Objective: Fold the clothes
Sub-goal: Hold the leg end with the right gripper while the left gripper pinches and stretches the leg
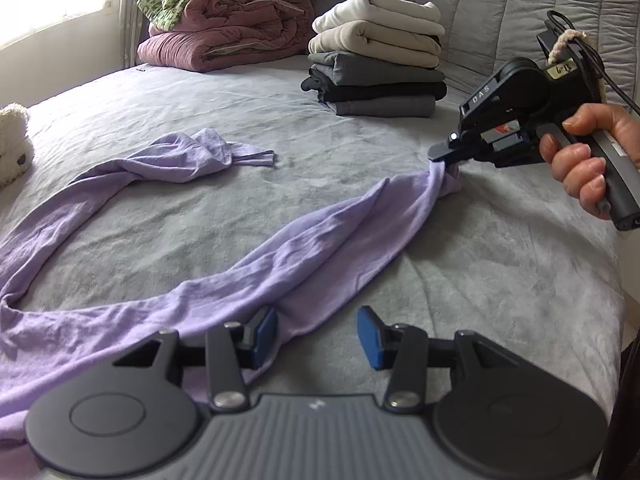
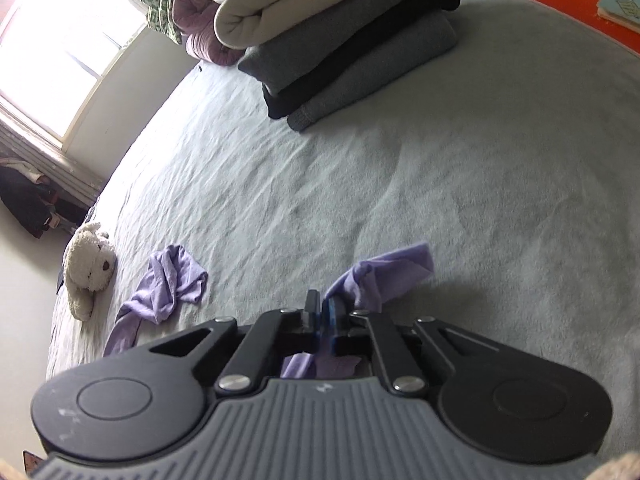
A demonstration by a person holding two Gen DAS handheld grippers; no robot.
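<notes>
Grey bedding [image 1: 320, 168] covers the bed where a lilac garment [image 1: 304, 248] lies strung out in a long, twisted loop. Left gripper [image 1: 317, 336] hovers low with its jaws wide apart, the blue pads [image 1: 368, 336] empty; the left pad sits over the cloth's edge. Right gripper [image 2: 325, 312], held in a hand [image 1: 588, 160], has its jaws pinched tight on a bunched end of the garment, lifting it just off the bed. Farther back stands a stack of folded clothes [image 1: 376, 68], with rolled maroon quilts [image 1: 224, 28] near the window. A white plush toy [image 2: 88, 268] lies at the bed's edge.
</notes>
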